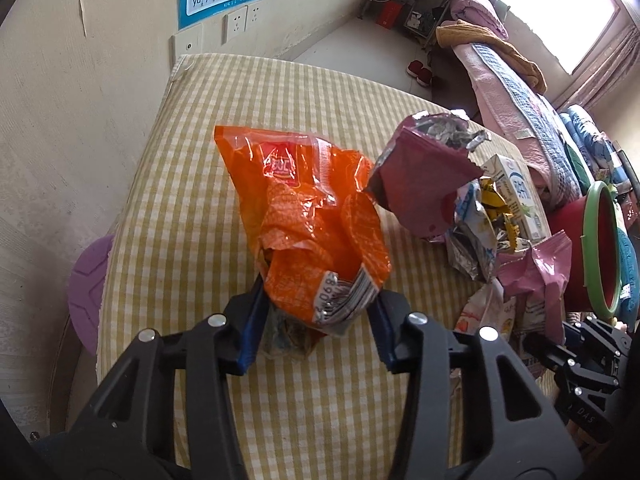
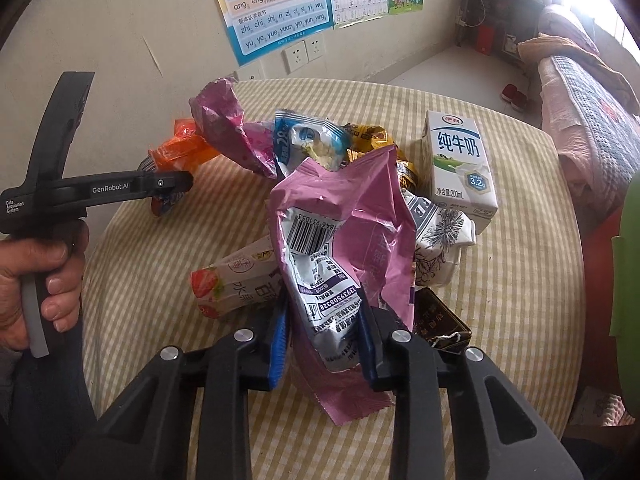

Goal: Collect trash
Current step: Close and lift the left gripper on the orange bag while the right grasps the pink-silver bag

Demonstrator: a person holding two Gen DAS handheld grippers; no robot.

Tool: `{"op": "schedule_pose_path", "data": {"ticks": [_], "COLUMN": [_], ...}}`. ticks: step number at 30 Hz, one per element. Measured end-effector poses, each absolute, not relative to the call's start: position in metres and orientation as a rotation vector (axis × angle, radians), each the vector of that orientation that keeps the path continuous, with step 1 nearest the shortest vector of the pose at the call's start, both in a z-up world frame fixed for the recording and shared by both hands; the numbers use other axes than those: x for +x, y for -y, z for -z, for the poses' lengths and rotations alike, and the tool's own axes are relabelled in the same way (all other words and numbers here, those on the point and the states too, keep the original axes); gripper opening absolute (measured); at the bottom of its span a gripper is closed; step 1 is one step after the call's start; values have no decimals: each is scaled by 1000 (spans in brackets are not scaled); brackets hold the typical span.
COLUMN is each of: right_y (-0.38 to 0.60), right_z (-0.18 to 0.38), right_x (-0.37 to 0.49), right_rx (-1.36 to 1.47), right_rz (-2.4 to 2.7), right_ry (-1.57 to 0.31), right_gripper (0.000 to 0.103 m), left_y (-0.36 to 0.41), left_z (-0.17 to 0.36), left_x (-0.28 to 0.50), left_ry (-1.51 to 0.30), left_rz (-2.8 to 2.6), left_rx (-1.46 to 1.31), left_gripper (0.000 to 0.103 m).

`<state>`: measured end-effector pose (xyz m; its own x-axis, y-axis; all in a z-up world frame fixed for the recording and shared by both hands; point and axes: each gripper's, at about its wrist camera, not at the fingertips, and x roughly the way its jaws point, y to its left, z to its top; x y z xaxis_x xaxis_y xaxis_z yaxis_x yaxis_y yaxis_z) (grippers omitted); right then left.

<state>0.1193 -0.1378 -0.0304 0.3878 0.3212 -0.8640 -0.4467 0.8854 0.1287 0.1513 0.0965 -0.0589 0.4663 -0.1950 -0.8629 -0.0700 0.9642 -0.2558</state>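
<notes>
Left claw [image 1: 318, 312]: pinched on the lower end of an orange snack bag [image 1: 312, 216], which is held up over the checked cloth of the round surface [image 1: 200, 200]. Right claw [image 2: 324, 344]: pressed onto a pink wrapper [image 2: 360, 216] with a barcode panel, held at the near side of the litter pile. On the surface beside it are seen an upright milk carton [image 2: 460, 164], a blue-and-white packet [image 2: 308, 140], a strawberry-printed pack [image 2: 236, 280], a crumpled white flower-printed wrapper [image 2: 440, 240] and a dark box [image 2: 440, 320]. A red bin with a green rim [image 1: 600, 248] is shown just past the right edge of the surface. The left device is gripped by a hand [image 2: 36, 284].
</notes>
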Motion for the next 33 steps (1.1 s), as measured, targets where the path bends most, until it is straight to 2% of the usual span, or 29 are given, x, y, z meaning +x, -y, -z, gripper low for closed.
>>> {"op": "schedule_pose_path", "data": {"ticks": [19,33], "right_y": [161,210], "right_z": [-30,-57], "right_x": [85,74], "right_rx": [-50,17], "right_rz": [-497,-416], "right_ry": [-947,-874], "right_gripper": [28,28], "left_y": [-86,-23], "left_z": [2,-35], "left_x": [84,71], "left_ry": [-1000,-948], "left_rz": [39,166], "left_rx": [-277,-202], "left_gripper": [42,42]}}
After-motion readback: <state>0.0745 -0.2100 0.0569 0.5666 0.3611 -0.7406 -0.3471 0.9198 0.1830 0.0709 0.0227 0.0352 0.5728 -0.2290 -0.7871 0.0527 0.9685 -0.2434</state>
